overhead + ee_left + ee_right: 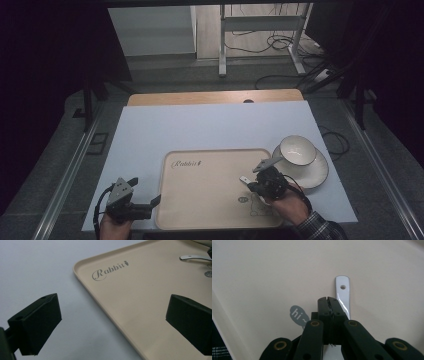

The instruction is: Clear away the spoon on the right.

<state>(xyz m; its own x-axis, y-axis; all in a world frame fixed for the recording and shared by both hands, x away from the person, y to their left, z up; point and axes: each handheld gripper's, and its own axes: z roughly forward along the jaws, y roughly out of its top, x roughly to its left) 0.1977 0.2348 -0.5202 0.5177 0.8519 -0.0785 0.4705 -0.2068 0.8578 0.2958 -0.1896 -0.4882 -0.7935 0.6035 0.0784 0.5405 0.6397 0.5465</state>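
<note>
A beige tray printed "Rabbit" lies at the near middle of the white table. A metal spoon is at the tray's right side; its flat handle with a hole runs out from beside the right jaw of my right gripper. That gripper has its jaws pressed together, and no part of the spoon shows between the pads. My left gripper rests at the tray's left edge with its jaws wide apart and nothing between them. The spoon also shows far off in the left gripper view.
A white bowl stands on a white plate just right of the tray. A white sheet covers the table, with a wooden strip along its far edge. A "hi" mark is printed on the tray.
</note>
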